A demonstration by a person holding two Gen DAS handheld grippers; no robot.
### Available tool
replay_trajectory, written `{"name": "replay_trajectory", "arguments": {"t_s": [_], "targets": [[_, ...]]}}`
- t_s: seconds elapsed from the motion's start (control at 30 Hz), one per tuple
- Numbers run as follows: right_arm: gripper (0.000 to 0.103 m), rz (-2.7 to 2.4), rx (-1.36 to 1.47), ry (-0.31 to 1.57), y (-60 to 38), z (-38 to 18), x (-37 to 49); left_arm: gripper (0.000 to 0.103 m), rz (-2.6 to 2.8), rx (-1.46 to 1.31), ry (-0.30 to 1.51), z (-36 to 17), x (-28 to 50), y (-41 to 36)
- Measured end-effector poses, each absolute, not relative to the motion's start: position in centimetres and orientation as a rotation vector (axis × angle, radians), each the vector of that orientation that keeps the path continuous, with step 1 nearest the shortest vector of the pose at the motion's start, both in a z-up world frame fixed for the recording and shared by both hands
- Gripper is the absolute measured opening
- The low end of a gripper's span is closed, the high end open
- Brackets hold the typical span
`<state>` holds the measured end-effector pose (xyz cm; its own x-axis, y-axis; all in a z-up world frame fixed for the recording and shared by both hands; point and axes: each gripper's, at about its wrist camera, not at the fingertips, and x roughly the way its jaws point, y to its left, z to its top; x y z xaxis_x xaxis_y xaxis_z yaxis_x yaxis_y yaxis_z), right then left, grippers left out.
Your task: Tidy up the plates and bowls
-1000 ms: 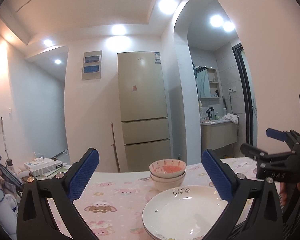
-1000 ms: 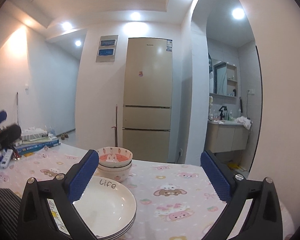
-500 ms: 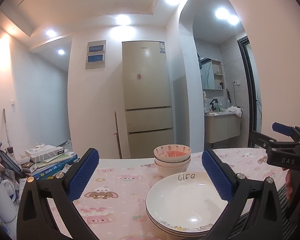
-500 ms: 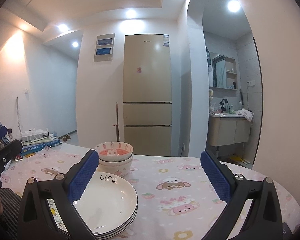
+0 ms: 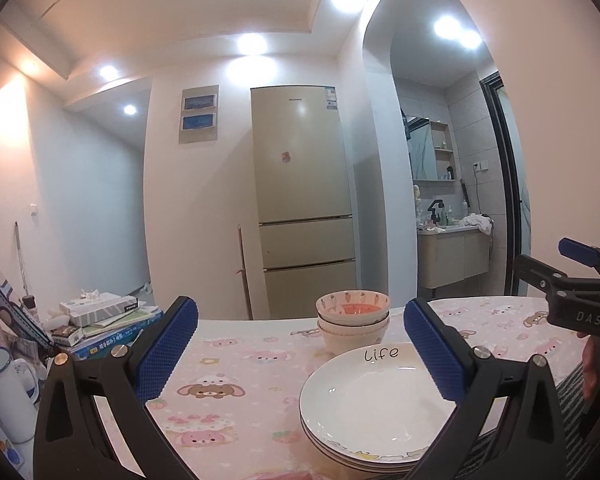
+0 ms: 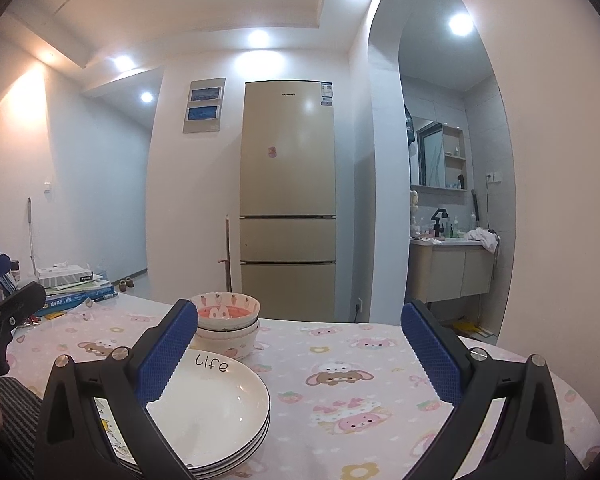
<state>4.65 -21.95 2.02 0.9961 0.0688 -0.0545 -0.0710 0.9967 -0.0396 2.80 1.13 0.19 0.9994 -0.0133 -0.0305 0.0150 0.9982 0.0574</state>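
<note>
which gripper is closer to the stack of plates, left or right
Hard to call; perhaps the left. Left gripper has the plate stack under its right finger; right gripper has the stack under its left finger.

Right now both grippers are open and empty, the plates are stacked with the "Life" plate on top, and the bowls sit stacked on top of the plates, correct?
Not quite. The bowls are stacked on the tablecloth just behind the plates, not on them; the right wrist view shows this. The left gripper and right gripper are both open and empty, with the "Life" plate on top.
</note>
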Motion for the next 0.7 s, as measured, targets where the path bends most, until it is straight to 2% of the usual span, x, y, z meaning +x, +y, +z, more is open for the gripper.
{"name": "replay_trajectory", "arguments": {"t_s": [0.7], "targets": [[0.103,0.065,-0.047,0.065,-21.83,2.04,4.54,0.103,-0.009,0.009,0.048,0.05,3.11,2.06]]}}
